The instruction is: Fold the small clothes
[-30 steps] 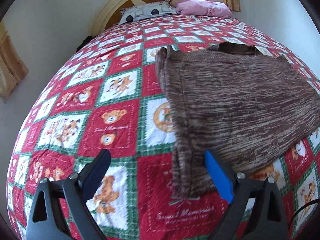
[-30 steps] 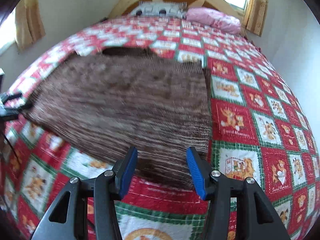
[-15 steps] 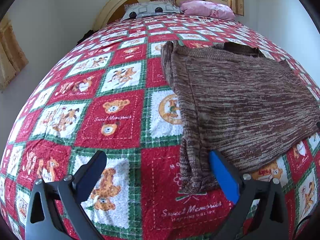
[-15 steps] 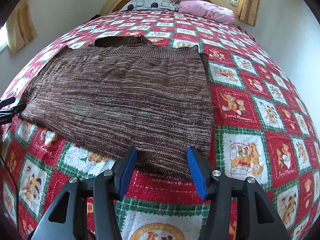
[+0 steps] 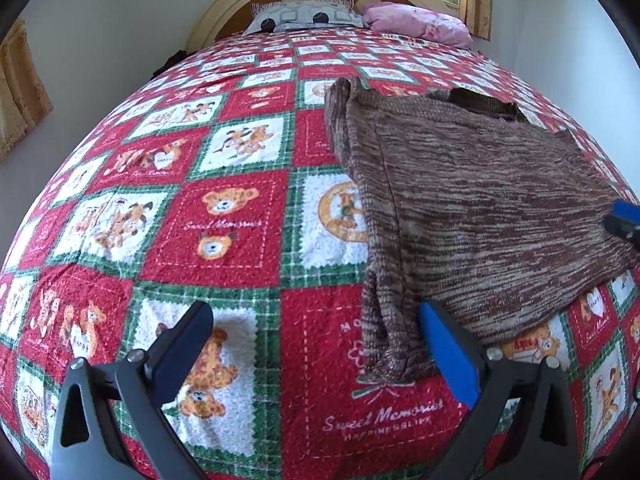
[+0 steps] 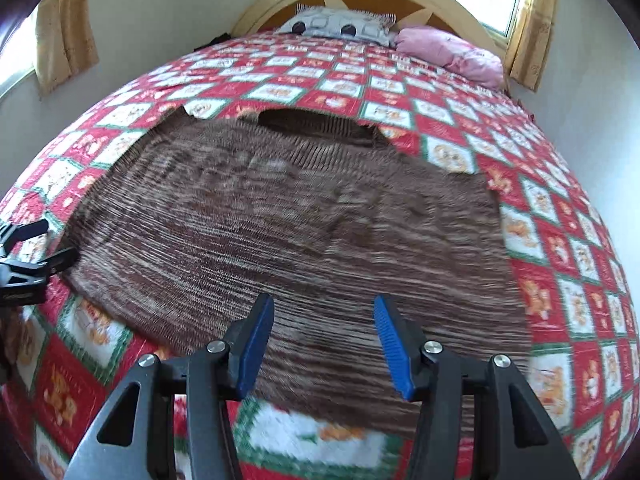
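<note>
From our left wrist, the left gripper (image 5: 316, 344) has its jaws spread wide and empty, beside the brown sweater's (image 5: 472, 216) folded-in left edge on the bed (image 5: 216, 236).

From our right wrist, the right gripper (image 6: 320, 340) is half open, empty, above the hem; closing here could pinch one layer only, dragging the fold crooked.

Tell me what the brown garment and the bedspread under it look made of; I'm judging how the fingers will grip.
Brown garment: looks like knitted yarn, soft and matte; fine ribbed rows of mixed brown and cream show. Bedspread: seems a plush, towel-like printed fabric; the white squares look fuzzy, with stitched-looking outlines. Exact fibres cannot be told.
</note>
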Action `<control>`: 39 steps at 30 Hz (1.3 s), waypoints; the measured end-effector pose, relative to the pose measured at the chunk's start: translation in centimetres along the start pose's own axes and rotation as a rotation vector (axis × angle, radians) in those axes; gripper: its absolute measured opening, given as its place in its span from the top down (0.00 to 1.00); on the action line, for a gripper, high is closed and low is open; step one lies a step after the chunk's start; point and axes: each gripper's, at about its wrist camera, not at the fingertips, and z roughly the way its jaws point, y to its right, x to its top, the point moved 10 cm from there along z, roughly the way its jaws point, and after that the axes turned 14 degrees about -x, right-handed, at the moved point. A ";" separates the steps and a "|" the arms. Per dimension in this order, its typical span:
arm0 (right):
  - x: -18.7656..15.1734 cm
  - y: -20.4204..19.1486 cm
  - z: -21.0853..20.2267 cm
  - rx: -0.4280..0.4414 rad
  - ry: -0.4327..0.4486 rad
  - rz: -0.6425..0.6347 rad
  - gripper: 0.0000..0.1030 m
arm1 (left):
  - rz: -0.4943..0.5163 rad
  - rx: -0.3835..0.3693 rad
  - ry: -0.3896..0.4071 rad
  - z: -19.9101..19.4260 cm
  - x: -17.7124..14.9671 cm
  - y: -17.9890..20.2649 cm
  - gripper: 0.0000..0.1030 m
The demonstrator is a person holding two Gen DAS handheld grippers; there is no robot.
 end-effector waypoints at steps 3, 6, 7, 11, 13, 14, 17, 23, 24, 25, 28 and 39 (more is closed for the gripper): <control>-1.8 -0.8 1.5 0.020 -0.057 0.015 0.48 | -0.004 -0.004 0.001 0.0 -0.1 0.0 0.00; -2.6 -0.8 0.8 0.008 -0.011 -0.009 0.47 | -0.007 -0.008 0.000 0.0 -0.1 0.0 0.00; -2.7 -0.8 0.8 0.010 -0.011 -0.008 0.47 | -0.009 -0.010 -0.001 -0.1 -0.2 0.0 0.00; -3.0 -0.8 0.7 0.009 -0.008 -0.005 0.47 | -0.026 -0.021 0.002 -0.6 -0.6 -0.2 0.00; -2.9 -0.5 0.0 0.007 -0.002 0.006 0.47 | -0.038 -0.032 0.008 -0.9 -0.9 -0.3 0.00; -2.7 -0.2 -0.4 0.011 0.007 0.018 0.47 | -0.044 -0.038 0.009 -0.9 -0.9 -0.3 0.00; -2.0 2.9 -1.3 -0.071 0.066 0.057 0.47 | -0.053 -0.047 0.012 -1.0 -0.9 -0.5 0.00; -4.7 9.4 1.8 -0.079 -0.041 0.224 0.47 | -0.045 -0.031 0.006 -0.9 -1.0 -0.4 0.00; -4.8 9.4 1.8 -0.063 -0.036 0.221 0.47 | -0.045 -0.028 0.005 -0.9 -1.0 -0.4 0.00; -4.9 9.2 1.7 -0.068 -0.027 0.198 0.47 | -0.045 -0.024 0.004 -0.9 -1.0 -0.4 0.00; -5.2 8.5 1.4 -0.103 -0.019 0.156 0.47 | -0.046 -0.019 0.000 -1.0 -1.1 -0.5 0.00; -5.7 8.2 -1.0 -0.139 -0.014 0.115 0.46 | -0.033 -0.016 -0.015 -3.4 -2.8 -1.9 0.00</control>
